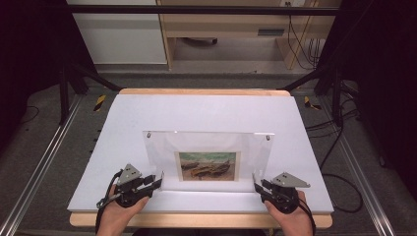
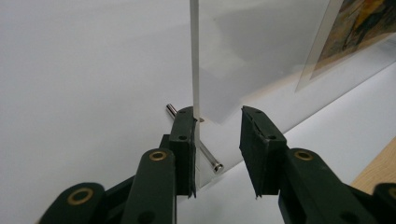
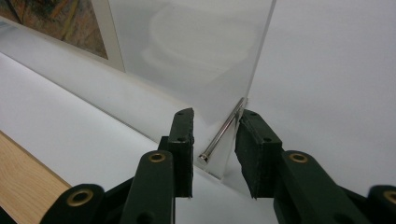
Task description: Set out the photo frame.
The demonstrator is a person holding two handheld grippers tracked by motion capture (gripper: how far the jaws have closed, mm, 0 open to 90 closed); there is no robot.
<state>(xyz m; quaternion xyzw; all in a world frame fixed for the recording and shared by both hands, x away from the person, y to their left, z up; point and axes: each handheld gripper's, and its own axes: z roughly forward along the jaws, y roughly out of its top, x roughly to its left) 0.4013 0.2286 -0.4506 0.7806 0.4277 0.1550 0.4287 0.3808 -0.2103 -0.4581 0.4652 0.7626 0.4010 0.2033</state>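
Note:
A clear acrylic picture frame stands upright on the white table and holds a small painting of boats. My left gripper sits at its lower left corner. In the left gripper view the left gripper is open: the panel's edge and a metal pin lie against one jaw, the other jaw stands apart. My right gripper is at the lower right corner. In the right gripper view the right gripper is open around the corner's pin and panel.
The white sheet lies on a wooden board whose near edge shows by my hands. Metal rails run along both sides. Cables lie on the floor at the right, and cabinets stand beyond the table.

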